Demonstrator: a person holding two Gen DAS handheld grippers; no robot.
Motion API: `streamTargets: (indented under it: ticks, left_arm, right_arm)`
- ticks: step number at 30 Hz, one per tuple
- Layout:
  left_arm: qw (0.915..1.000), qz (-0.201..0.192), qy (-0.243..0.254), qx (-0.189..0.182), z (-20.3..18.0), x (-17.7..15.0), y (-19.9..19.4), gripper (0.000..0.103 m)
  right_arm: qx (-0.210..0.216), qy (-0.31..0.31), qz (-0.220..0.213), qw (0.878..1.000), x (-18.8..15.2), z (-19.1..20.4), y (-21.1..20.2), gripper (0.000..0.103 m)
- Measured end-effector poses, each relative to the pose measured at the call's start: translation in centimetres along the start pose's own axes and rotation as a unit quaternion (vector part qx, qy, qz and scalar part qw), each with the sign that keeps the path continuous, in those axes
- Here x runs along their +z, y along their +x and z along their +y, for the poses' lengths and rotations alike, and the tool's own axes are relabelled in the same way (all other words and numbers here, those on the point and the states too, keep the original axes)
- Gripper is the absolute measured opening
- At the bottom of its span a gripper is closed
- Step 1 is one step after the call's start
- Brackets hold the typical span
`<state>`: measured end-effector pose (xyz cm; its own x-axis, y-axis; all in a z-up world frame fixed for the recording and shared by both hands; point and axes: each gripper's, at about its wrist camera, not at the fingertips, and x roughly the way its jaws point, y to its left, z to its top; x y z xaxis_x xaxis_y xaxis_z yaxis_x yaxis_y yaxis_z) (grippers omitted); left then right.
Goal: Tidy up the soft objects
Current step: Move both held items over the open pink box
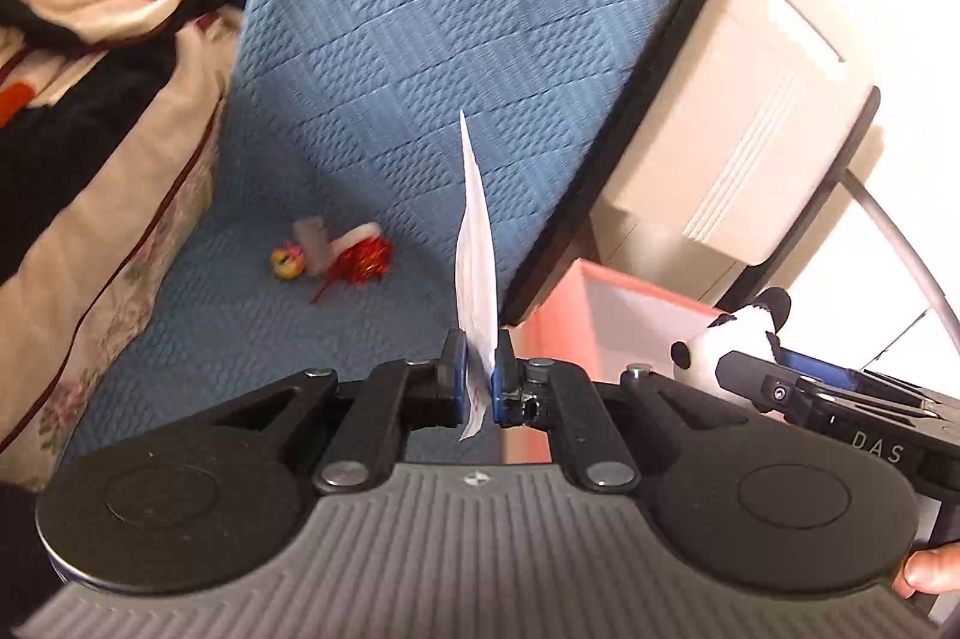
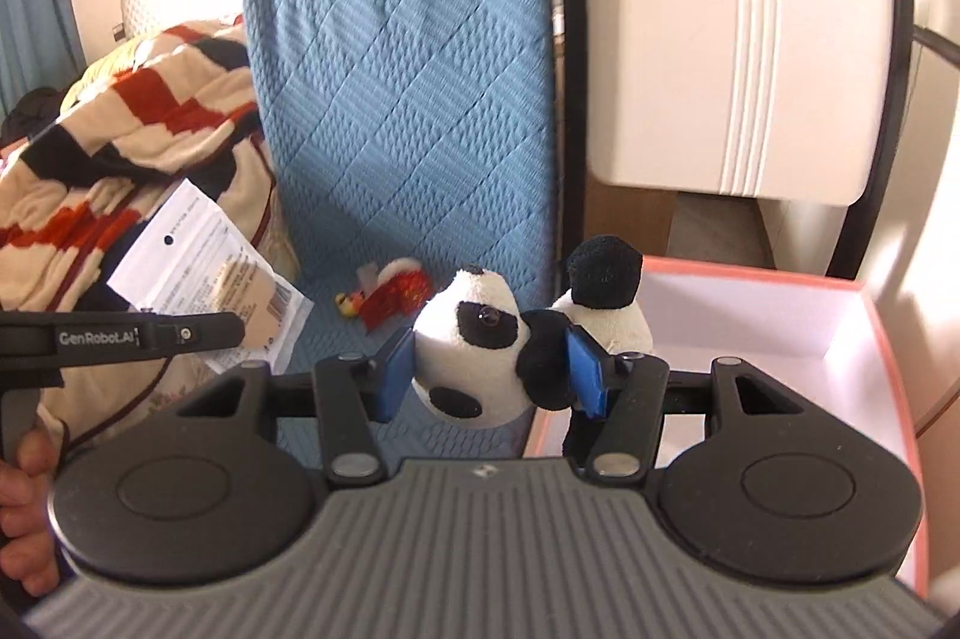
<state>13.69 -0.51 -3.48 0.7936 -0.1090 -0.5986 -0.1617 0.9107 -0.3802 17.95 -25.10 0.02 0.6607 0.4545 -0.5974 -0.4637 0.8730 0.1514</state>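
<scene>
The right gripper [image 2: 489, 369] is clenched on the light, squashy panda plush [image 2: 474, 345], best held across its head, at 9 o'clock of the pink box [image 2: 888, 339]; the left gripper [image 1: 480, 375] pinches a thin, limp packet [image 1: 477, 273] by its edge.

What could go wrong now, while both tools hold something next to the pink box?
1. The right tool squeezes the panda plush only at its head, beside the pink box, not over it. Released here, it may land on the blue bedspread.
2. The left tool pinches the white packet near one edge; it may slip out.
3. The two tools are close and may bump.
</scene>
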Motion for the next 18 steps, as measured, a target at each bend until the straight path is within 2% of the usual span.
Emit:
streamTargets:
  ticks: [9,14,18]
  left_arm:
    - [0.9993,-0.02,0.02,-0.026,-6.0,2.4,0.5,0.01]
    - [0.998,-0.022,0.036,-0.048,-9.8,2.8,1.8,0.01]
    - [0.9966,-0.009,0.051,-0.064,-12.2,1.7,3.4,0.01]
  right_arm:
    - [-0.014,0.006,-0.03,0.999,2.0,-4.0,-3.0,0.057]
    - [-0.031,0.015,-0.032,0.999,1.6,-6.9,-3.7,0.057]
    - [-0.047,0.026,-0.023,0.998,0.3,-9.5,-3.6,0.057]
